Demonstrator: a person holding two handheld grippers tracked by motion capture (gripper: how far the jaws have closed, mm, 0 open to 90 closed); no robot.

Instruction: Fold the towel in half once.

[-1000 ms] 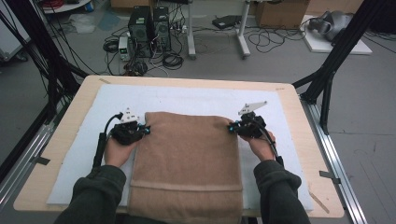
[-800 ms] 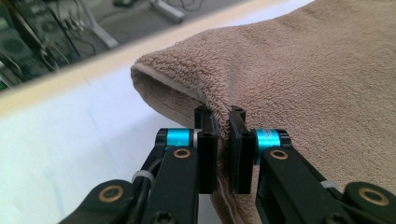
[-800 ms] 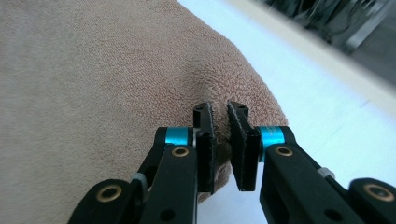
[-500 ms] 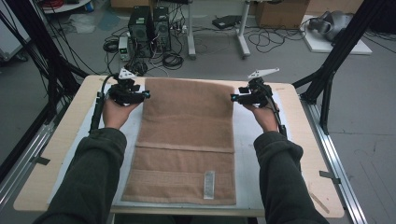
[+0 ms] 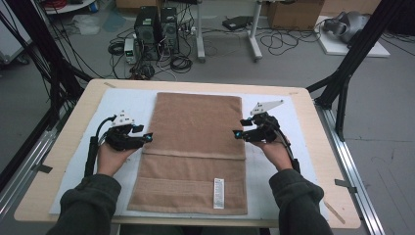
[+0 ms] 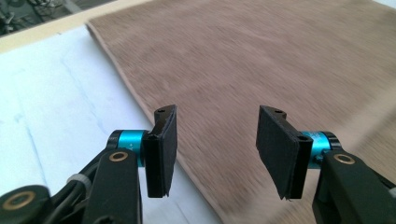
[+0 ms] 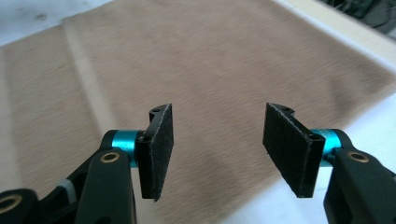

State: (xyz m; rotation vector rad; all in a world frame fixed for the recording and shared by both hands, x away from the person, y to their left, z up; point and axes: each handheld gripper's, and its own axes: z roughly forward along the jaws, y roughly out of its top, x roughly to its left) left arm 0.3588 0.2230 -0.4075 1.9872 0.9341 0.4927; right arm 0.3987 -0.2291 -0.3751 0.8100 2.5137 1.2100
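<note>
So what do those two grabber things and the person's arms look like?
Each gripper, left gripper and right gripper, is black with two flat black pads, shiny blue collars and brass screws. A grey three-cornered plate sits on top, and a black cable trails back. The sleeves are dark green.

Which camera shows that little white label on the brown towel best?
The high view: the white label lies near the brown towel's near edge, seen whole. The two gripper views show towel cloth beyond open jaws, without that label.

Past the far edge of our desk (image 5: 68,147) we see a grey floor (image 5: 303,63) strewn with cables (image 5: 181,61). Two black computer towers (image 5: 156,24) stand there, a cardboard box (image 5: 293,12) further right, and black frame struts (image 5: 357,54) on both sides.
</note>
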